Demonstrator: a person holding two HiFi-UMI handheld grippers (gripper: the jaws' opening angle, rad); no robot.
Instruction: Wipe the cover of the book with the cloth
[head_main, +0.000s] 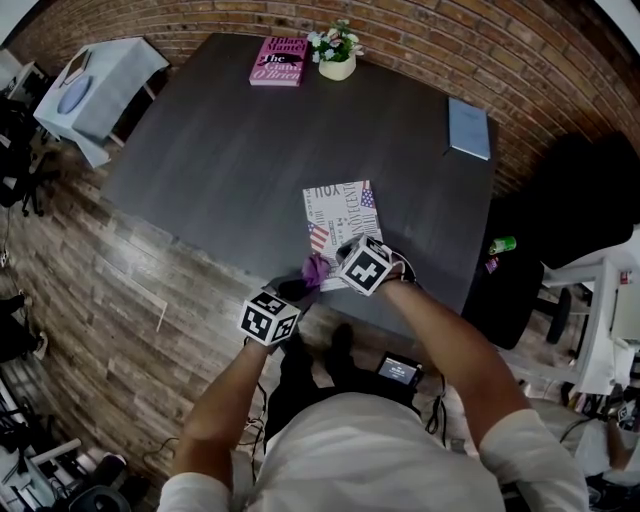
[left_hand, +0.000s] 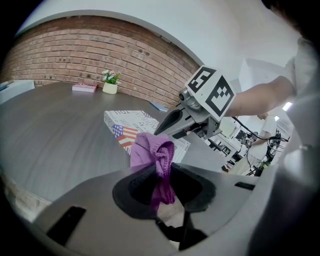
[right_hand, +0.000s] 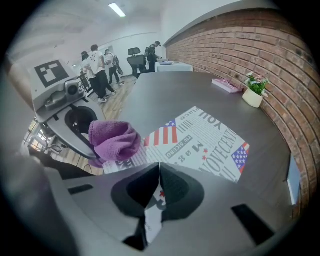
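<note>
Book, flat by the near edge of the table, is apparently steadied by the closed, empty right gripper, while the left gripper clamps the purple cloth at the book's near-left corner, ready to wipe.

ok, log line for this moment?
left gripper: shut on cloth | right gripper: shut, at book near edge | cloth: by book's near left corner

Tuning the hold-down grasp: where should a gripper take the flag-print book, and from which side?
Probably its near edge, from the person's side. The book lies flat on the table, so only a thin edge fits between jaws, and that edge sits by the table's front. The right gripper is shut there.
</note>
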